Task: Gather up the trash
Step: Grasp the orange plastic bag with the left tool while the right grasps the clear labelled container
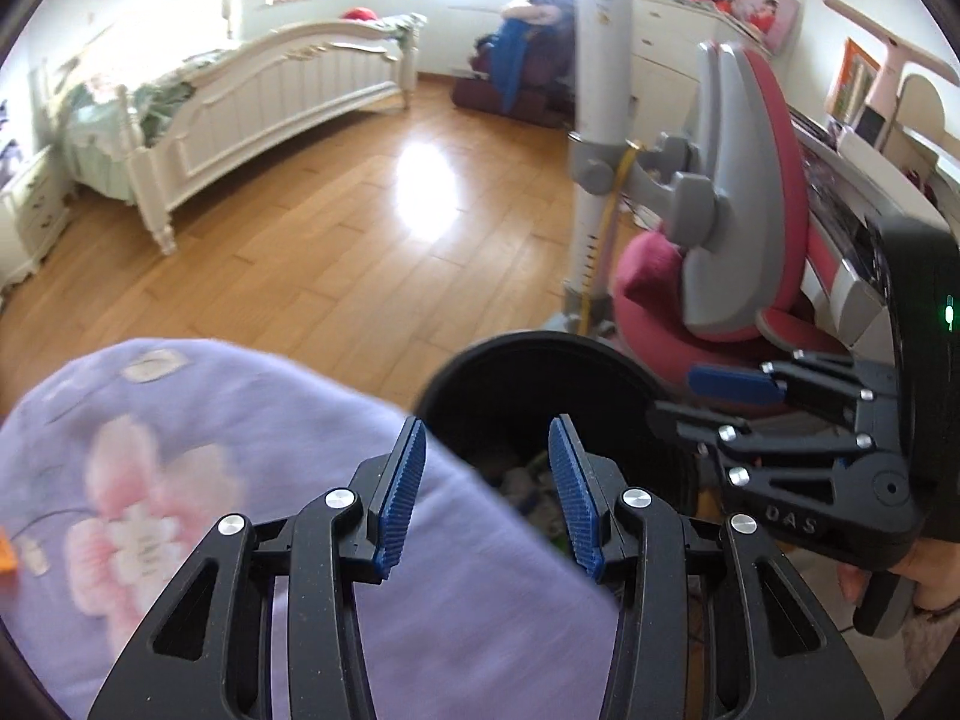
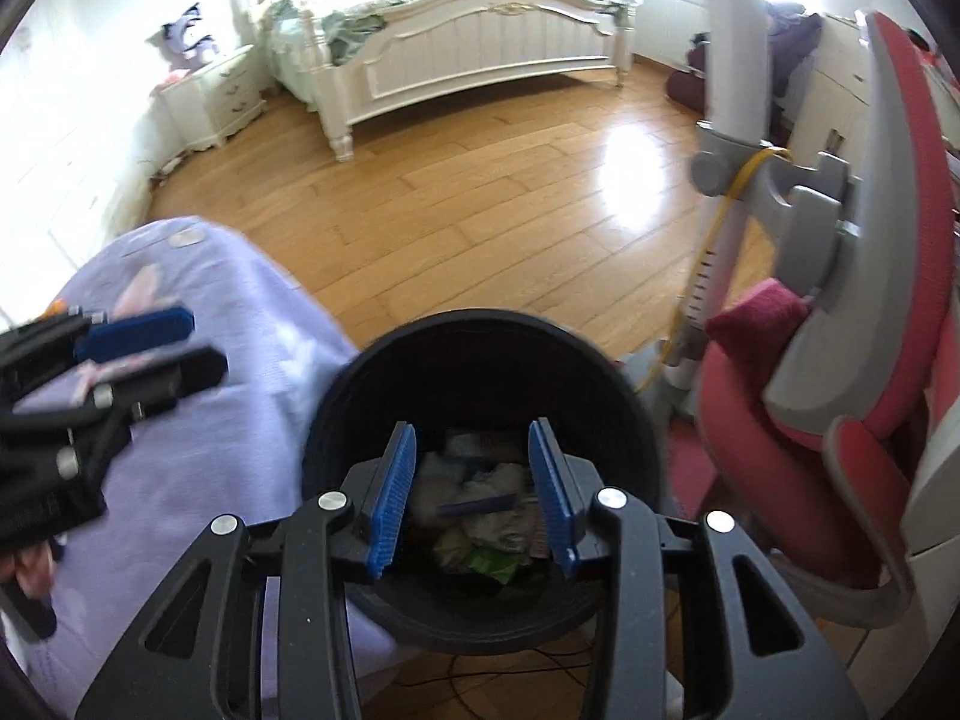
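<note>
A round black trash bin (image 2: 480, 319) stands on the wood floor beside a lilac flowered blanket (image 2: 210, 456). Crumpled paper and wrappers (image 2: 480, 510) lie in its bottom. My right gripper (image 2: 474, 427) hangs open right over the bin's mouth, nothing between its blue pads. My left gripper (image 1: 487, 425) is open too, empty, over the blanket's (image 1: 180, 450) edge where it meets the bin (image 1: 528, 341); some of the trash (image 1: 528, 483) shows between its fingers. Each gripper appears in the other's view: the right gripper (image 1: 672, 394) at the right, the left gripper (image 2: 209, 343) at the left.
A pink and grey chair (image 2: 870, 300) with a red cushion stands close to the bin's right. A white pole stand (image 1: 600, 90) rises behind the bin. A white bed (image 1: 270, 96) is across the wood floor (image 1: 360, 240). Cables (image 2: 510, 678) lie on the floor under the bin.
</note>
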{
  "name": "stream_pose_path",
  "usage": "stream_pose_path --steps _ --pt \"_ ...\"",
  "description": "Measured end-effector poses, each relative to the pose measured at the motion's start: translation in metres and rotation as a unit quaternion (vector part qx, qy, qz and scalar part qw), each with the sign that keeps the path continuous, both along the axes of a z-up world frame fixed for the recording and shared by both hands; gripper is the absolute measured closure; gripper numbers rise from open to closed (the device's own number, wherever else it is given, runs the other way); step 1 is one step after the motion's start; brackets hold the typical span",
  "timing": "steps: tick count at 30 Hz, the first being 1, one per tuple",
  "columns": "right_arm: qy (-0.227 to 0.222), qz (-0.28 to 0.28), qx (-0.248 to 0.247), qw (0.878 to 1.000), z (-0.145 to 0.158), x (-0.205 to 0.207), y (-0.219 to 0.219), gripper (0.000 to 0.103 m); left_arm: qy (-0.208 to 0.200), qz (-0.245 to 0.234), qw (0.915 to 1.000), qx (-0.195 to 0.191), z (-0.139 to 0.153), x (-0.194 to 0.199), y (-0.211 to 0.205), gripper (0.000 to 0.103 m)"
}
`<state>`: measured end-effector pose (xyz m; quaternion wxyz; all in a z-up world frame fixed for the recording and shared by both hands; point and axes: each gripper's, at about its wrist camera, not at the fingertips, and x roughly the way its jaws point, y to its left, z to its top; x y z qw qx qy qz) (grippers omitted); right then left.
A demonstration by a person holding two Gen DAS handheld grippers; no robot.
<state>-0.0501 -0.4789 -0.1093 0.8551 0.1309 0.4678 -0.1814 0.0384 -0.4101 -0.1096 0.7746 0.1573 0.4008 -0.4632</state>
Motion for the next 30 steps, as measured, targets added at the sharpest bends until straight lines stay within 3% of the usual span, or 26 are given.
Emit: stream_pose_path --steps 7,8,10,14,19,24,29,30 --pt "-0.003 0.090 0.026 0.996 0.001 0.022 0.082 0.063 -0.050 0.077 0.9954 0.027 0.017 0.042 0.110 0.059" --pt "-0.004 0.101 0.028 0.995 0.002 0.025 0.093 0.062 -0.057 0.095 0.9932 0.036 0.017 0.051 0.128 0.059" --pt "-0.004 0.138 0.037 0.990 0.002 0.032 0.127 0.051 -0.054 0.141 0.9872 0.051 0.015 0.076 0.174 0.059" --pt "0.006 0.201 0.053 0.978 -0.004 0.045 0.190 0.050 -0.054 0.212 0.9731 0.072 0.008 0.113 0.251 0.059" --pt "0.027 0.248 0.074 0.966 -0.020 0.061 0.252 0.050 -0.047 0.258 0.9620 0.075 -0.005 0.145 0.310 0.059" --pt "0.035 0.253 0.071 0.964 -0.024 0.072 0.277 0.048 -0.042 0.250 0.9639 0.081 -0.022 0.166 0.318 0.052" --pt "0.041 0.267 0.036 0.962 -0.026 0.078 0.298 0.052 -0.040 0.227 0.9700 0.078 -0.036 0.188 0.296 0.052" --pt "0.041 0.266 0.037 0.962 -0.026 0.079 0.299 0.052 -0.038 0.223 0.9706 0.083 -0.042 0.194 0.290 0.057"
